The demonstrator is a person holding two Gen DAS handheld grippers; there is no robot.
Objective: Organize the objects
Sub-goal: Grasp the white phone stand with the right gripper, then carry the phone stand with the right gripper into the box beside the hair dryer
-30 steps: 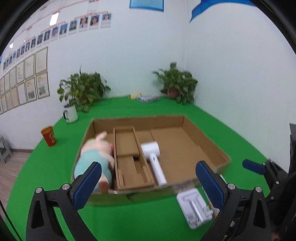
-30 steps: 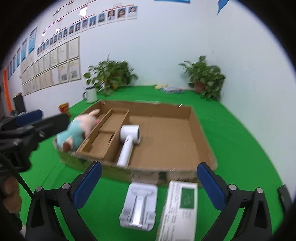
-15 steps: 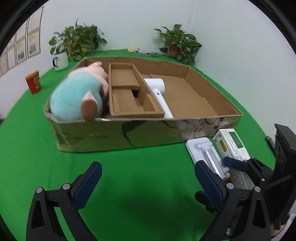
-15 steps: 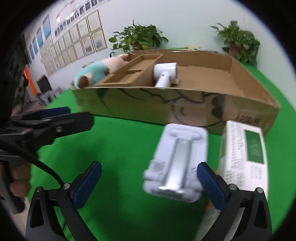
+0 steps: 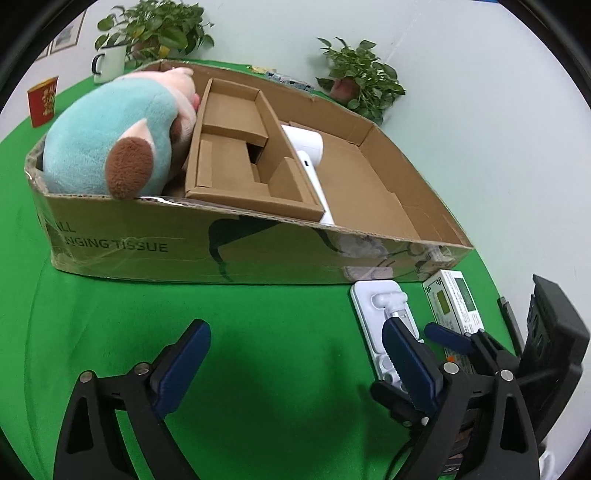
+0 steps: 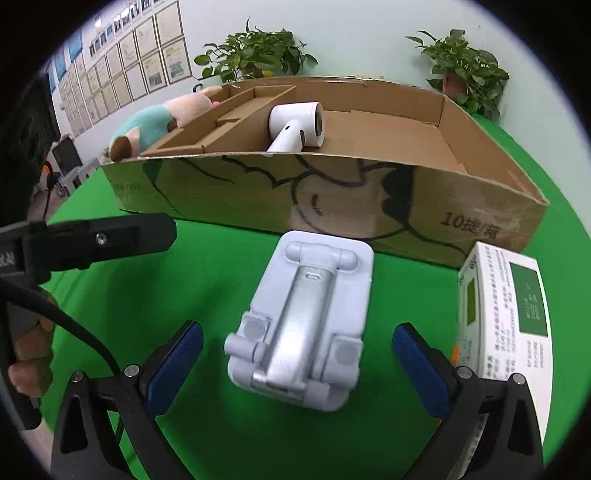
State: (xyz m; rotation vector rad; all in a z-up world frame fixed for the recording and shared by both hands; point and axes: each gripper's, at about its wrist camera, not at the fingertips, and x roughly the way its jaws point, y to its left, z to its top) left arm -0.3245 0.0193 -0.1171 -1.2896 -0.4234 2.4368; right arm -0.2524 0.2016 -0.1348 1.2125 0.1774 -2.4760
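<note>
A shallow cardboard box (image 5: 192, 243) (image 6: 332, 192) stands on the green table. It holds a plush pig (image 5: 114, 136) (image 6: 155, 122), a cardboard insert (image 5: 236, 147) and a white hair dryer (image 5: 306, 155) (image 6: 295, 125). In front of the box lie a white folding stand (image 6: 306, 317) (image 5: 380, 321) and a white-and-green carton (image 6: 506, 314) (image 5: 452, 304). My right gripper (image 6: 297, 360) is open, low over the table, its blue pads either side of the stand's near end without touching it. My left gripper (image 5: 299, 363) is open and empty over bare green cloth to the stand's left.
Two potted plants (image 5: 354, 77) (image 5: 155, 29), a white mug (image 5: 109, 66) and a red cup (image 5: 42, 101) stand beyond the box. The left gripper's arm (image 6: 88, 240) and the hand holding it lie left of the stand.
Both grippers have dropped low and moved closer to the table in front of the box. The right gripper has closed in on the white stand, which now lies between its open fingers.
</note>
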